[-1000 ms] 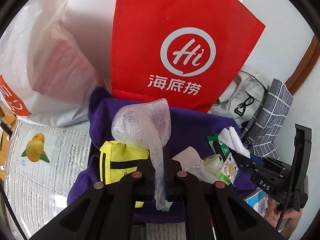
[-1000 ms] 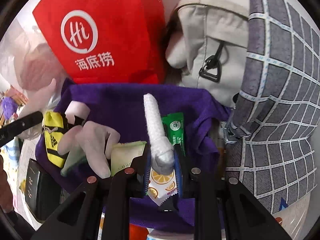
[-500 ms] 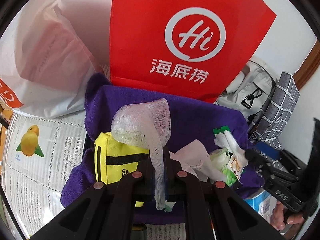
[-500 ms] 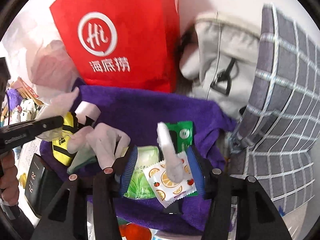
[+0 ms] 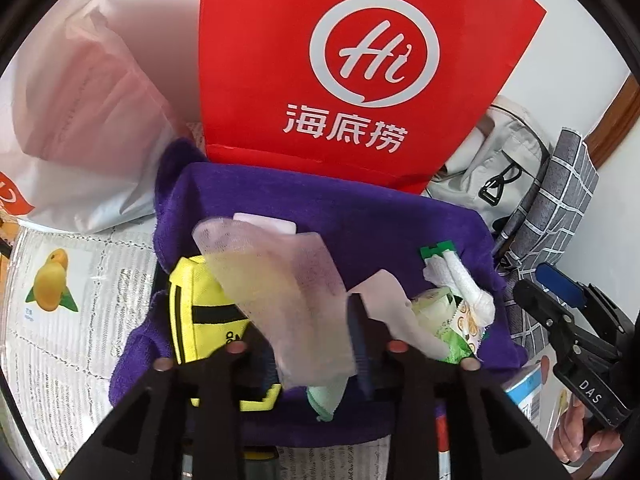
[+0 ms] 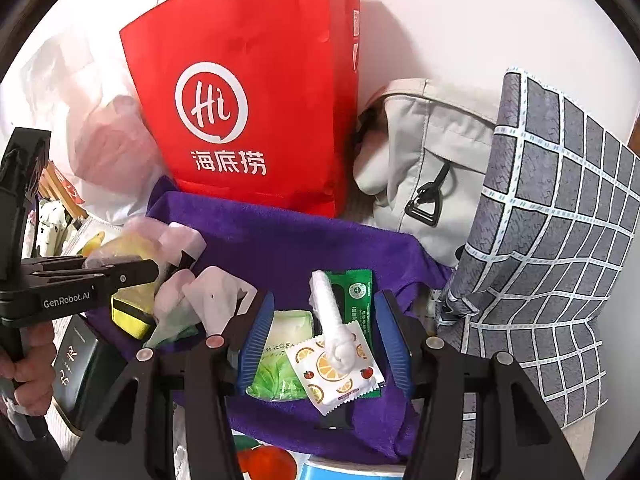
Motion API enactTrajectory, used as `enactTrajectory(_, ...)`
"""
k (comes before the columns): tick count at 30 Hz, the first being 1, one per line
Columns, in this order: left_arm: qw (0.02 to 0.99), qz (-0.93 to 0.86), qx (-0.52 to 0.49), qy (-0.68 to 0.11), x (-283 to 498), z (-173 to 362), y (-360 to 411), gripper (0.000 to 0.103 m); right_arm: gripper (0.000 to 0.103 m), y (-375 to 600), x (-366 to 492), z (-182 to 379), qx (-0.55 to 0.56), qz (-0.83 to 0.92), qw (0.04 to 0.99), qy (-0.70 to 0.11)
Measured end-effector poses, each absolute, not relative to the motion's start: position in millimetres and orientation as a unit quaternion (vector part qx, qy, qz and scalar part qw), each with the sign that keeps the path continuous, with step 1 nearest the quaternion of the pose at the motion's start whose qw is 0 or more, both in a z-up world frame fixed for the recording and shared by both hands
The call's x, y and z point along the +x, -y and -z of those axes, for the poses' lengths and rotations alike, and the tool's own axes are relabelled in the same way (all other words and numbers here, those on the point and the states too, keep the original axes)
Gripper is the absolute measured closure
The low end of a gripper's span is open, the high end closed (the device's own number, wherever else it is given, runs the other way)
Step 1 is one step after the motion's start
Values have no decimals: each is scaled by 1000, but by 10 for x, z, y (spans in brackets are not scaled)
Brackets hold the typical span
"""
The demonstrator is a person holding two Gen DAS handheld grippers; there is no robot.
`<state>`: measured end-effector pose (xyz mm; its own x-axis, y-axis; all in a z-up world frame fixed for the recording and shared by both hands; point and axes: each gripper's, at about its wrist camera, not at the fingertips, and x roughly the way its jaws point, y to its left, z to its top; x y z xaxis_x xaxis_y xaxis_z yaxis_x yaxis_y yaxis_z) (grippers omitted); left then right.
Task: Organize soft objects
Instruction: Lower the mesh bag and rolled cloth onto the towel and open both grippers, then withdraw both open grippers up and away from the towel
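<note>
Left wrist view: we see the left tongs (image 5: 316, 340) spread wide, with the pink mesh sleeve (image 5: 280, 292) loose and motion-blurred between the jaws; whether either pad touches it we cannot tell. It hangs over the purple towel (image 5: 360, 220), partly covering the yellow pouch (image 5: 192, 312). A crumpled pink tissue (image 5: 388, 304) lies just right of it. Only this view shows the fruit-print bench (image 5: 60, 320) cover at left and the green cloth corner (image 5: 326, 396) under the sleeve.

Right wrist view: we see the right tongs (image 6: 324, 340) wide apart, gripping nothing. The white gauze roll (image 6: 332, 320) lies free between the blue pads (image 6: 256, 340), resting on the orange-print sachet (image 6: 340, 372) and across the dark green packet (image 6: 356, 292). The light green wipes pack (image 6: 280, 356) sits touching the sachet's left edge. All of it is on the towel.

This view alone gives the sachet and packets clearly; the left camera catches them small at its right side. The left gripper's body, labelled GenRobot.AI, crosses this view at left with a hand (image 6: 28, 364) on its grip.

Behind the towel in both views: red Haidilao bag (image 6: 248, 112), white plastic bag (image 5: 72, 120), grey backpack (image 6: 432, 160), grey grid-pattern cushion (image 6: 560, 260).
</note>
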<state>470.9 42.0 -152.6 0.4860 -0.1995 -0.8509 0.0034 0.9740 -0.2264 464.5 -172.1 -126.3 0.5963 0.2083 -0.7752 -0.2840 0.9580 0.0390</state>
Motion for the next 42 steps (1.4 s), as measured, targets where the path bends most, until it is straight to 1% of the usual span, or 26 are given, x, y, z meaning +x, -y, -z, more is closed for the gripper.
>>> enactTrajectory(1, 856, 59, -95, -504, 4712, 1522, -427, 59, 50, 1727, 4641, 1253, -44, -137, 893, -426)
enactTrajectory(2, 856, 58, -93, -505, 4711, 1513, -430, 56, 50, 1733, 4638, 1244, -44, -136, 894, -426)
enactTrajectory(5, 859, 56, -88, -501, 4699, 1473, -444, 54, 50, 1727, 4625, 1236, -46, -135, 895, -423)
enactTrajectory(7, 859, 58, -87, -501, 4697, 1458, -444, 49, 49, 1722, 4614, 1223, -48, -132, 897, -420)
enactTrajectory(9, 859, 56, -85, -501, 4697, 1446, -447, 47, 48, 1708, 4592, 1210, -51, -129, 898, -418)
enactTrajectory(15, 865, 47, -86, -492, 4671, 1365, -507, 42, 47, 1668, 4558, 1173, -54, -126, 897, -420)
enactTrajectory(18, 873, 48, -83, -479, 4640, 1284, -520, 29, 47, 1657, 4541, 1146, -54, -122, 898, -418)
enactTrajectory(25, 880, 58, -83, -464, 4565, 1133, -521, 27, 46, 1549, 4410, 1047, -68, -118, 906, -402)
enactTrajectory(28, 881, 53, -81, -464, 4541, 1091, -518, 24, 36, 1488, 4333, 980, -76, -115, 911, -389)
enactTrajectory(29, 881, 51, -81, -463, 4532, 1081, -519, 24, 34, 1466, 4295, 948, -77, -113, 914, -383)
enactTrajectory(33, 884, 46, -81, -458, 4483, 1014, -545, 22, 33, 1434, 4214, 841, -68, -111, 917, -378)
enactTrajectory(36, 889, 40, -76, -451, 4433, 952, -541, 22, 32, 1493, 4131, 780, -41, -113, 918, -379)
enactTrajectory(37, 891, 39, -74, -447, 4410, 927, -537, 20, 31, 1517, 4086, 765, -34, -113, 918, -378)
enactTrajectory(38, 892, 41, -71, -444, 4389, 902, -529, 19, 25, 1532, 4049, 757, -33, -111, 918, -379)
enactTrajectory(40, 895, 41, -72, -438, 4346, 848, -533, 18, 18, 1576, 3965, 732, -34, -99, 921, -376)
enactTrajectory(42, 897, 37, -77, -433, 4294, 796, -543, 18, 14, 1624, 3839, 678, -36, -87, 924, -369)
